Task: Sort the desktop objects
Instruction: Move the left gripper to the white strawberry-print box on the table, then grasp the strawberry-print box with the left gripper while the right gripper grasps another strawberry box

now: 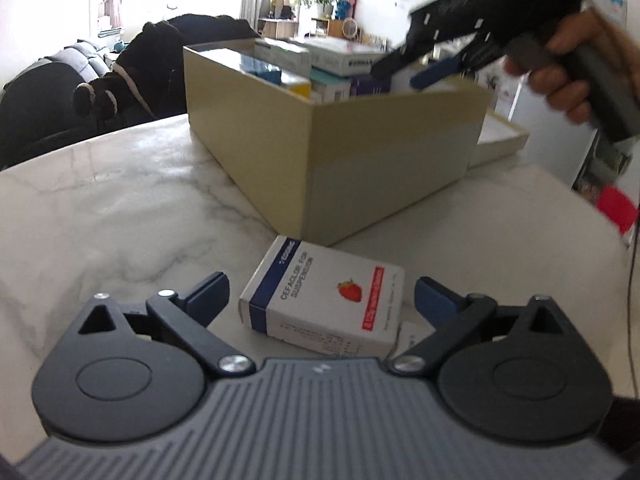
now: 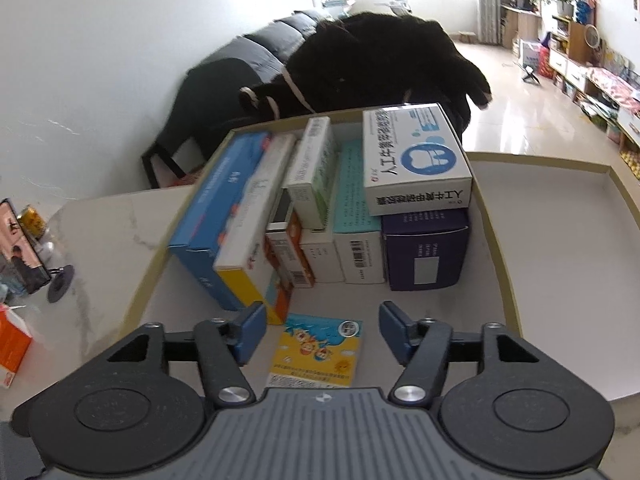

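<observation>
Under left tongs (image 1: pixel 322 302): medicine box (image 1: pixel 320 300), near end hidden | fine print unreadable

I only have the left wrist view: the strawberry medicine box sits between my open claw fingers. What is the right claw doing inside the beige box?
Observer: The right claw is open over a yellow cartoon packet lying flat on the floor of the beige box; its pads are clear of it.
Operator: Any free floor left in there?
Observer: Yes, bare floor to the packet's right, in front of the dark blue carton.
Operator: Anything stacked?
Observer: A white carton with a blue tooth logo lies on top of the dark blue one.
</observation>
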A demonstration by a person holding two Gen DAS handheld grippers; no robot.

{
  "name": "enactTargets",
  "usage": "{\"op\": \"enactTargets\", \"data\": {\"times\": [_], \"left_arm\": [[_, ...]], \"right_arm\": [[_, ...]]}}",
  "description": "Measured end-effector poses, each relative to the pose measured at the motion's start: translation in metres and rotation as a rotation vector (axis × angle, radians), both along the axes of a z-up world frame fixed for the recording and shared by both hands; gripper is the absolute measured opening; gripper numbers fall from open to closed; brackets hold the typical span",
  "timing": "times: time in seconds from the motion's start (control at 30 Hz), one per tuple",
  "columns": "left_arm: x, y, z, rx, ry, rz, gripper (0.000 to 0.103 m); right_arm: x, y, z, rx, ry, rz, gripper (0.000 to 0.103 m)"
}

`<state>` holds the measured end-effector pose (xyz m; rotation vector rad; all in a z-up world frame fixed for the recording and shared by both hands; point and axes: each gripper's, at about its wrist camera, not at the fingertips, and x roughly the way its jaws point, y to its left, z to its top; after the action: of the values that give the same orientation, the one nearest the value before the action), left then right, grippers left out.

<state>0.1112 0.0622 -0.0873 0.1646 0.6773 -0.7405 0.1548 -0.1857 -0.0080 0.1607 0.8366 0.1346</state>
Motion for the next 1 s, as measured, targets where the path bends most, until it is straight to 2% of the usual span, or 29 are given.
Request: {"op": "enactTargets", "data": {"times": [0.13, 0.23, 0.47, 0.6, 0.67, 0.77, 1.0], "left_arm": [[-0.001, -0.007, -0.005, 0.045, -0.023, -0.010, 0.100], [-0.002, -0.006, -0.007, 0.041, -0.037, -0.018, 0.097], [-0.005, 0.001, -0.008, -0.006, -0.050, -0.022, 0.092], [-0.005, 0.005, -0.010, -0.039, -0.050, -0.014, 0.091], [-0.006, 0.007, -0.008, -0.056, -0.059, -0.010, 0.091], [-0.009, 0.014, -0.002, -0.100, -0.077, -0.007, 0.091], [-0.022, 0.028, 0.022, -0.189, -0.134, -0.013, 0.091]], "right_arm": [[-0.016, 0.004, 0.006, 0.024, -0.037, 0.036, 0.075], [-0.031, 0.006, 0.009, 0.060, -0.066, 0.058, 0.078], [-0.067, 0.009, 0.007, 0.136, -0.142, 0.105, 0.083], [-0.086, 0.017, 0.011, 0.100, -0.218, 0.097, 0.083], [-0.094, 0.024, 0.016, 0.048, -0.256, 0.133, 0.084], [-0.099, 0.030, 0.023, 0.045, -0.257, 0.177, 0.084], [-0.106, 0.030, 0.029, 0.171, -0.236, 0.236, 0.083]]}}
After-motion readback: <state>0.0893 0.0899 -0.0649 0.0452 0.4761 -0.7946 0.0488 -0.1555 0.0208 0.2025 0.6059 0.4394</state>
